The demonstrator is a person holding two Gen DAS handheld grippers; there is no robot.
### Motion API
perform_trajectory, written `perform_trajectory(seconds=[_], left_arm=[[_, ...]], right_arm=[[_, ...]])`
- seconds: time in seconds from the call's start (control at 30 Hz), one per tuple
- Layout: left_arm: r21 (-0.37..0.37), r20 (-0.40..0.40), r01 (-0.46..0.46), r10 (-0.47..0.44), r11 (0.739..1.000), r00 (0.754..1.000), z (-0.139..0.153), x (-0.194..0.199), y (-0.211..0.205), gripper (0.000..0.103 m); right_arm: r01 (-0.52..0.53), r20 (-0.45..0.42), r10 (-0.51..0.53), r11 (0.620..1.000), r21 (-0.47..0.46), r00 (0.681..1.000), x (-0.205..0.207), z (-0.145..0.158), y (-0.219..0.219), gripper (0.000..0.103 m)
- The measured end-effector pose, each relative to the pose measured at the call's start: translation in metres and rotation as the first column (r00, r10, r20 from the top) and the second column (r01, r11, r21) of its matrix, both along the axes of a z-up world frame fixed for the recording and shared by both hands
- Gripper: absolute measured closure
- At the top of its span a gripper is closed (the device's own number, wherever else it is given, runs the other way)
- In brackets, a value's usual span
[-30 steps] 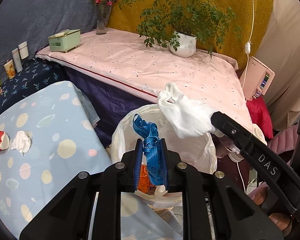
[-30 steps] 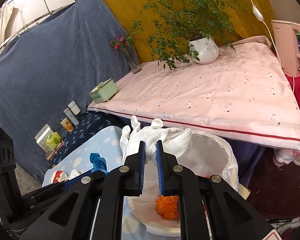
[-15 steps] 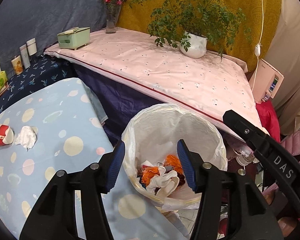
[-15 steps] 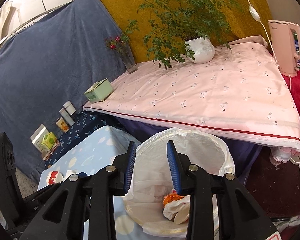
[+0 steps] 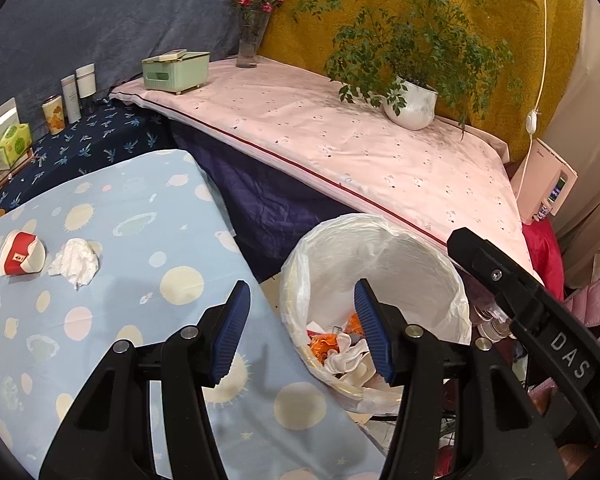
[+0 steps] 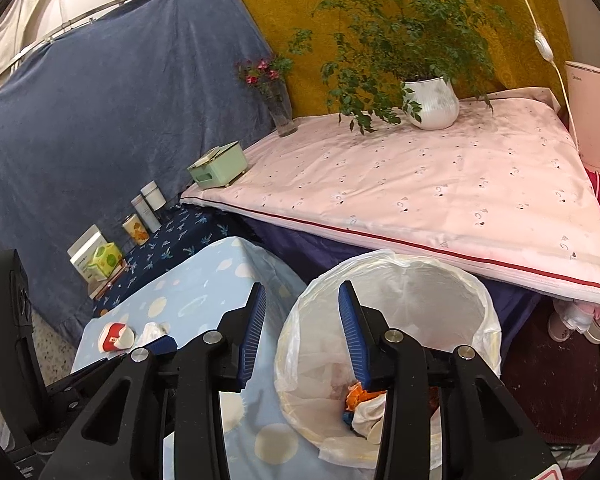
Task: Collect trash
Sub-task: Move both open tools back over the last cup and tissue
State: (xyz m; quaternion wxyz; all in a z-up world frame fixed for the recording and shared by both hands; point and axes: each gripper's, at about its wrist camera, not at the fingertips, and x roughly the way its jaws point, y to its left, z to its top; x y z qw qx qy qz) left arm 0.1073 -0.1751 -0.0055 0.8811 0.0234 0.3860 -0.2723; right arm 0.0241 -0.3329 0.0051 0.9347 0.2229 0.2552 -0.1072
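Note:
A bin with a white liner [image 5: 380,226] [image 6: 420,260] stands beside the light blue spotted table [image 5: 120,200] [image 6: 204,280]. Orange, white and blue trash [image 5: 340,350] [image 6: 364,404] lies at the bin's bottom. My left gripper [image 5: 301,286] is open and empty over the table's edge and the bin's rim. My right gripper [image 6: 302,288] hovers over the same rim, its jaws opening with nothing between them. A crushed red and white paper cup [image 5: 20,256] [image 6: 116,336] and a crumpled tissue [image 5: 76,266] [image 6: 154,330] lie on the table to the left.
Behind the bin is a pink-clothed table [image 5: 340,140] with a potted plant [image 5: 412,104], a flower vase [image 5: 248,48] and a green box [image 5: 176,70]. Bottles and a tissue pack [image 5: 14,144] sit on a dark blue surface. A pink appliance [image 5: 548,184] stands right.
Both grippers opened. The blue strip left the left gripper and the white cloth left the right one; both now lie in the bin. Both views shifted left toward the table.

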Motion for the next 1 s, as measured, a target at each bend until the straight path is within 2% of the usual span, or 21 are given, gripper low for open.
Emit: perform_trajectory(seconds=[0.47,0.6,0.67,1.0], left_arm=[[-0.024,-0.02,-0.107,0.107,0.994,0.994,-0.008,0.021,0.066,0.052],[-0.028,-0.026,-0.145,0.145,0.989,0.989,-0.013,0.028,0.092,0.052],[-0.025,-0.025,-0.164,0.164,0.986,0.986,-0.016,0.032,0.105,0.052],[-0.028,-0.062,-0.298,0.295,0.954,0.953,-0.035,0.055,0.182,0.052]], right_arm=[[-0.101,-0.044,0.098,0.993,-0.063,0.994,0.032,0.0,0.061,0.065],[-0.133,-0.061,0.128,0.988,-0.083,0.99,0.044,-0.003,0.083,0.058],[-0.151,-0.075,0.144,0.984,-0.095,0.987,0.05,-0.004,0.095,0.058],[-0.247,-0.163,0.221,0.956,-0.157,0.961,0.086,-0.019,0.164,0.058]])
